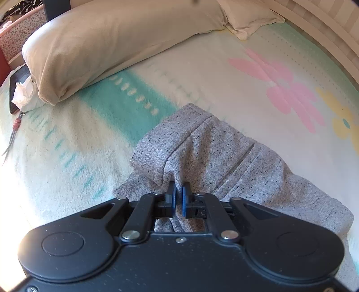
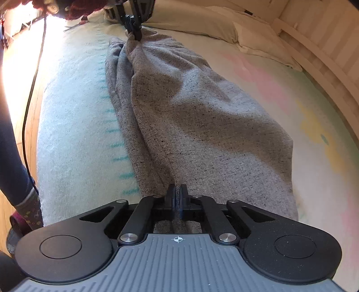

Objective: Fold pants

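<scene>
Grey speckled pants (image 2: 190, 112) lie lengthwise on a pale blanket (image 2: 74, 116) with green stripes and flowers. My left gripper (image 1: 179, 191) is shut on a pinch of the grey cloth (image 1: 202, 152) near a seamed band, which stands bunched up in front of it. That same left gripper (image 2: 134, 28) shows at the top of the right wrist view, gripping the far end of the pants. My right gripper (image 2: 179, 193) is shut on the near end of the pants, a thin fold of fabric between its blue pads. The cloth hangs slack between the two grips.
A long beige pillow (image 1: 107, 45) and a smaller one (image 1: 246, 18) lie at the bed's head. A dark phone with a crumpled tissue (image 1: 22, 92) sits at the left edge. A wooden bed rail (image 2: 318, 56) runs along the right. A person's leg and sock (image 2: 27, 202) stand left of the bed.
</scene>
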